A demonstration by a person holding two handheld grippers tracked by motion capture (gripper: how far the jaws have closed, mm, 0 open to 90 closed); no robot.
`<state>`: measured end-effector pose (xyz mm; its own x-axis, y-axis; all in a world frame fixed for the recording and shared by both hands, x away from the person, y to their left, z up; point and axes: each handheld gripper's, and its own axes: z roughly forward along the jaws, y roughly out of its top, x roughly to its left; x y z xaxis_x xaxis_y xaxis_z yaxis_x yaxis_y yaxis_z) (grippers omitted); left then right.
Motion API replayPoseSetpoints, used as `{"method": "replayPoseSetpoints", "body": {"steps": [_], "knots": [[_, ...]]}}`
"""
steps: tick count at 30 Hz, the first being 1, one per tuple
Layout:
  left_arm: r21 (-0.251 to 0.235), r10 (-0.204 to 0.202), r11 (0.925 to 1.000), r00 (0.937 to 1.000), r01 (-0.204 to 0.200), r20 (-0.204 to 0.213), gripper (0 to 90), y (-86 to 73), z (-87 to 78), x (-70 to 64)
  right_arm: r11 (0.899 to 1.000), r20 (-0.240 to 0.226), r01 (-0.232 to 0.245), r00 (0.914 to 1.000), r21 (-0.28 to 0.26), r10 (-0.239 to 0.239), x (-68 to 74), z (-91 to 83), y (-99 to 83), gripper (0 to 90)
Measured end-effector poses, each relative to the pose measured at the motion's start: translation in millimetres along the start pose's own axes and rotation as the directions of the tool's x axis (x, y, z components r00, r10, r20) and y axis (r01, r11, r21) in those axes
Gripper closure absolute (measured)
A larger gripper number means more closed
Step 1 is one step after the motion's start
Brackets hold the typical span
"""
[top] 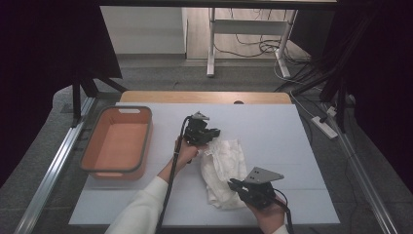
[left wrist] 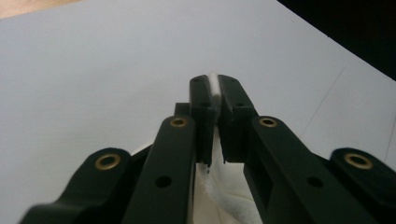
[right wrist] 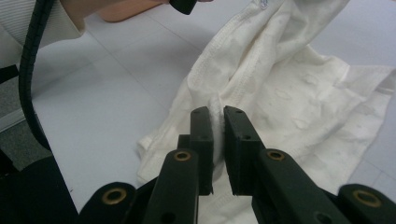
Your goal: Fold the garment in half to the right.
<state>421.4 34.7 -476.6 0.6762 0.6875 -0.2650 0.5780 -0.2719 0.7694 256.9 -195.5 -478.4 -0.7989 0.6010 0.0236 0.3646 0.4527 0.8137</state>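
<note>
1. On the left side of the white table, an orange basket with a grey rim stands apart from both grippers.
2. Just right of it, near the table's middle, the left gripper is held in a hand whose white sleeve comes in from the bottom edge.
3. Seen along its own jaws in the left gripper view, that gripper is clenched on a thin fold of the white cloth, which hangs below the jaws.
4. Right of that hand, the cloth lies crumpled on the table between the two grippers, its upper end lifted at the left gripper.
5. Farther right and nearer the person, the right gripper meets the cloth's lower edge.
6. From the right gripper view, its jaws stand nearly together with a ridge of the cloth pinched between them.
</note>
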Motion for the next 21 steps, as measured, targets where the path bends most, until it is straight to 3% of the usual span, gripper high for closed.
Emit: {"method": "replayPoseSetpoints", "body": {"steps": [12, 21], "knots": [[0.028, 0.036, 0.9989, 0.999, -0.037, 0.025, 83.4, 3.8, 21.2, -13.4, 1.0, 0.023, -0.027, 0.9994, 0.011, 0.026, -2.7, -8.3, -9.3, 82.1], [0.034, 0.046, 0.9983, 0.9984, -0.047, 0.032, 82.6, 4.8, 27.6, -17.6, 0.999, 0.027, -0.04, 0.9989, 0.028, 0.04, -6.0, -10.0, -15.1, 82.0]]}}
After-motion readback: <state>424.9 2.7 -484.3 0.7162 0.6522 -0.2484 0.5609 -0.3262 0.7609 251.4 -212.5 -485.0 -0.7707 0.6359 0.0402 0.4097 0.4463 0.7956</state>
